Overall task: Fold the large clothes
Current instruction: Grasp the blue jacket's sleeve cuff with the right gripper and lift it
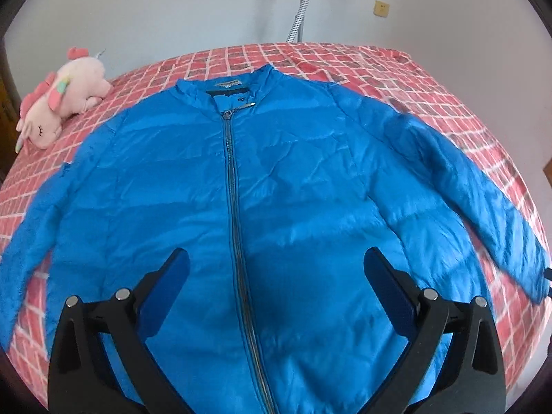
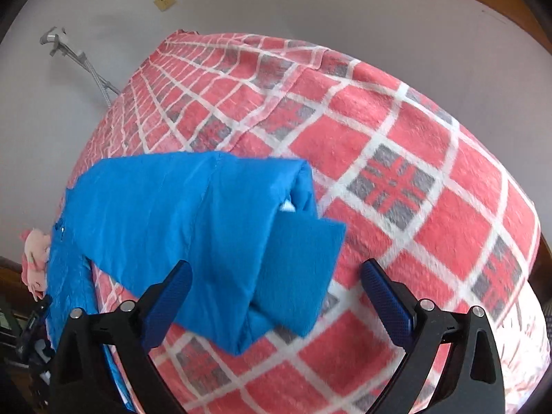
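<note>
A bright blue zip-up jacket (image 1: 293,189) lies face up, spread flat on the bed, collar toward the wall, zipper closed down the middle. Both sleeves lie out to the sides. My left gripper (image 1: 276,269) is open and empty, hovering over the jacket's lower front, its jaws on either side of the zipper. In the right wrist view the jacket's sleeve (image 2: 193,227) lies across the blanket with its knit cuff (image 2: 300,272) at the end. My right gripper (image 2: 276,279) is open, its jaws wide on either side of the cuff, not gripping it.
The bed is covered by a red, white and grey plaid blanket (image 1: 431,82), also in the right wrist view (image 2: 414,179). A pink plush toy (image 1: 62,100) lies at the far left of the bed. A white wall stands behind, with a metal hose (image 1: 300,10).
</note>
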The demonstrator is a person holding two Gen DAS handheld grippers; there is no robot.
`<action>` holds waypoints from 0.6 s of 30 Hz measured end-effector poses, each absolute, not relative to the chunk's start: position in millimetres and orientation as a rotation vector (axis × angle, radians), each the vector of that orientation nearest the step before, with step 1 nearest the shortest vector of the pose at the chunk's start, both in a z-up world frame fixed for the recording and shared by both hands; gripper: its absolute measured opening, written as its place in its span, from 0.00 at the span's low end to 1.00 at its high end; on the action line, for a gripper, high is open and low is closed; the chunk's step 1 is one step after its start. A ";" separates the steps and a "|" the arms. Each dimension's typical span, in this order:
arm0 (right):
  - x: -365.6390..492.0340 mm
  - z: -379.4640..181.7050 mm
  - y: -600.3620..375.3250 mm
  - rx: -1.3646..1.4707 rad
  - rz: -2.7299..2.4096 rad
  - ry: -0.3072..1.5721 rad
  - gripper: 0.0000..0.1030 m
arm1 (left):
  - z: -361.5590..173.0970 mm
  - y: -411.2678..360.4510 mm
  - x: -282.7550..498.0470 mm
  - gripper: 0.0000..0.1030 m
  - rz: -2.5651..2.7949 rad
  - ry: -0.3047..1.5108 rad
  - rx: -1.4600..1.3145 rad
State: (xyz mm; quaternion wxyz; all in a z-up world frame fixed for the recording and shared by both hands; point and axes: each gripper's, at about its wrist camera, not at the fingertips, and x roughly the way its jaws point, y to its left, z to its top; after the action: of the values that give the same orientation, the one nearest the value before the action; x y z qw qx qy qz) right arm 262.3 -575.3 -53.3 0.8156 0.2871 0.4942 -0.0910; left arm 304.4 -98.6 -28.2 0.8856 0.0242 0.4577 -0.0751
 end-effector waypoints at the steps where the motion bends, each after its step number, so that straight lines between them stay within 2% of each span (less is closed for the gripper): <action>1: 263.3 -53.3 -576.2 0.616 -0.192 1.049 0.92 | -32.1 -97.5 308.8 0.97 -0.149 0.955 0.049; 5: 272.7 -56.2 -574.0 0.628 -0.189 1.036 0.73 | -44.9 -92.4 319.2 0.96 -0.157 0.992 0.034; 9: 278.5 -56.6 -569.5 0.652 -0.154 1.022 0.39 | -51.1 -86.5 323.8 0.96 -0.153 1.008 0.020; 10: 278.9 -55.7 -568.6 0.659 -0.149 1.017 0.34 | -51.1 -85.3 324.0 0.96 -0.151 1.007 0.020; 12: 278.7 -46.5 -564.1 0.667 -0.132 0.979 0.28 | -50.1 -83.5 324.0 0.96 -0.148 1.005 0.021; 15: 281.9 -24.8 -551.3 0.672 -0.073 0.911 0.27 | -44.4 -79.3 322.2 0.94 -0.153 1.006 0.006; 18: 298.4 10.5 -520.0 0.645 0.025 0.837 0.27 | -37.0 -75.0 319.9 0.82 -0.151 0.996 -0.001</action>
State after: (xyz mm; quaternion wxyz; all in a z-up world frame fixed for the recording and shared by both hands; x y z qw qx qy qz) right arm 298.4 -520.0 10.5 0.8635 0.3076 0.3994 0.0118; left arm 319.9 -75.0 -37.0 0.8758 -0.0004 0.4772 -0.0725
